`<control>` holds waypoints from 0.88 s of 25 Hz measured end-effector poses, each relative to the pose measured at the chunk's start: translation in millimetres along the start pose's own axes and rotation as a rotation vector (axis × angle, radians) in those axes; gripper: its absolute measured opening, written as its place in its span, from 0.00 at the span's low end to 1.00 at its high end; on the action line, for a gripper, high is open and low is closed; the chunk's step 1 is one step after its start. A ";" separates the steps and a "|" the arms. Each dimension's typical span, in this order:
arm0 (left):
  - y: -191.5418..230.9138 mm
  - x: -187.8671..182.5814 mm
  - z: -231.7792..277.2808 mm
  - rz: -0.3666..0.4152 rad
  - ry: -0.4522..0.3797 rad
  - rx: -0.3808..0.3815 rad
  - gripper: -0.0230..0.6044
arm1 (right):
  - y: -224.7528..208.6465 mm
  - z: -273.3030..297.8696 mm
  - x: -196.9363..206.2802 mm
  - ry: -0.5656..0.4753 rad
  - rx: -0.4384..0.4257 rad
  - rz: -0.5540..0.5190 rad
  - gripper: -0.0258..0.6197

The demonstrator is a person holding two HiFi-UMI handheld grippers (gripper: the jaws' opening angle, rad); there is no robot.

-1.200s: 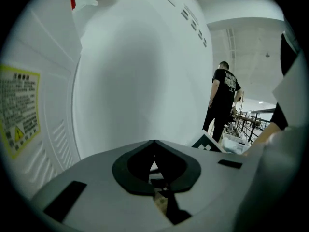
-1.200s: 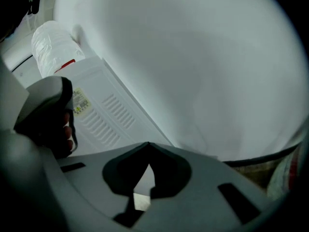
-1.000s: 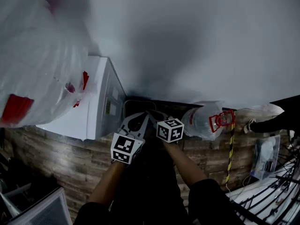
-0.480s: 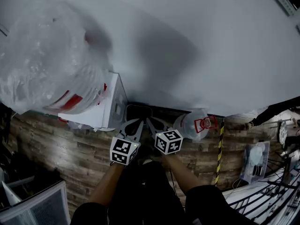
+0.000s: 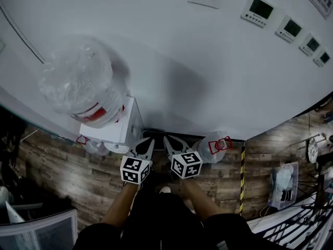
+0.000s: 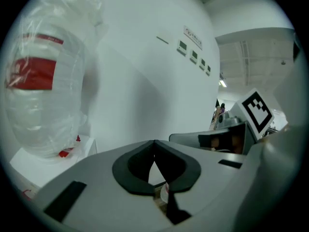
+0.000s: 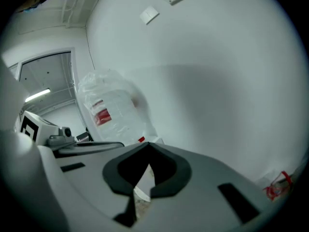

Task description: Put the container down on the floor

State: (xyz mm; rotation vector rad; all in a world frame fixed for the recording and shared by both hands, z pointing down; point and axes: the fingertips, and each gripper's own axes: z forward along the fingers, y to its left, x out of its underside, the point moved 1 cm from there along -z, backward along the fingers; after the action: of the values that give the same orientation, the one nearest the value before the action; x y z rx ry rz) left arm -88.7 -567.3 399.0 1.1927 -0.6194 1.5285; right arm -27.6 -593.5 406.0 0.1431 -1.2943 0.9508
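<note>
White wall [image 5: 171, 61] above a plank floor [image 5: 52, 176]: a plastic-wrapped jug [image 5: 80, 85] sits atop a white dispenser [image 5: 125, 132], its contents unclear. The left gripper [image 5: 147, 141] and right gripper [image 5: 168, 140] are both closed and empty. The container [image 5: 208, 151] rests on the floor against the wall, seemingly lying along it, red end rightward.
</note>
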 end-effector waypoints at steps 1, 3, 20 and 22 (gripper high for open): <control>-4.6 -4.4 -4.8 0.006 -0.005 0.000 0.06 | 3.9 -7.9 -5.7 -0.011 -0.001 -0.004 0.06; -13.5 -11.7 -13.6 0.015 -0.018 0.000 0.06 | 11.9 -22.3 -13.5 -0.026 -0.008 -0.015 0.06; -49.1 -27.5 -42.5 0.059 -0.065 -0.020 0.06 | 28.5 -72.7 -10.0 -0.021 -0.048 -0.086 0.06; -52.0 -27.0 -42.3 0.062 -0.062 -0.019 0.06 | 27.6 -76.7 -10.9 -0.024 -0.048 -0.089 0.06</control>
State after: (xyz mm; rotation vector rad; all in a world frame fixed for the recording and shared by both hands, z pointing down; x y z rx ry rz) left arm -57.2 -525.9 348.8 1.2205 -0.7170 1.5389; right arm 11.8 -537.2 360.9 0.1739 -1.3215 0.8435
